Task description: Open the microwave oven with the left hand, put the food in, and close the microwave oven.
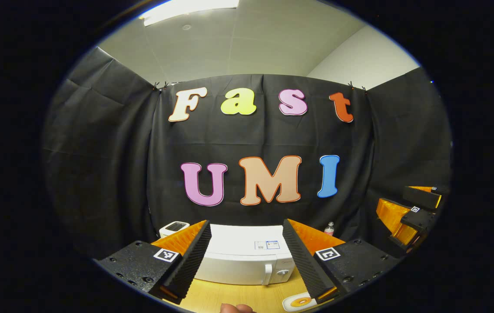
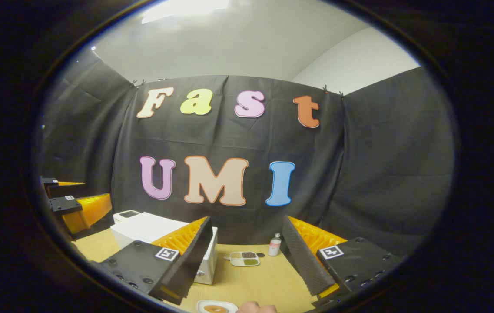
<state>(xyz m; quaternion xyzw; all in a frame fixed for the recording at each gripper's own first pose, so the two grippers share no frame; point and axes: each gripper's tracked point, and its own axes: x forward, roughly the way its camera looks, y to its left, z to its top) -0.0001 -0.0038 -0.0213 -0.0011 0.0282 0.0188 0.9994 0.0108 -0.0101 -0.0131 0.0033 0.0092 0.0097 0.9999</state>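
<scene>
The white microwave [image 1: 247, 256] stands on the wooden table against the back wall, door closed, its vertical handle [image 1: 267, 274] right of centre. My left gripper [image 1: 246, 222] is open, raised in front of it, nothing between the fingers. A small white plate with a round brown piece of food [image 1: 301, 301] lies near the table's front. In the right gripper view the microwave [image 2: 142, 228] sits to the left and the plate of food [image 2: 216, 308] lies low in front. My right gripper [image 2: 247, 218] is open and holds nothing. Each gripper shows far off in the other's view.
A small white device [image 1: 175, 227] stands left of the microwave. A little bottle [image 2: 275, 245] and a divided white dish with dark and green fillings [image 2: 244, 258] sit right of the microwave. A fingertip [image 2: 257, 308] shows at the bottom edge. Bare wooden table [image 2: 264, 282] lies in front.
</scene>
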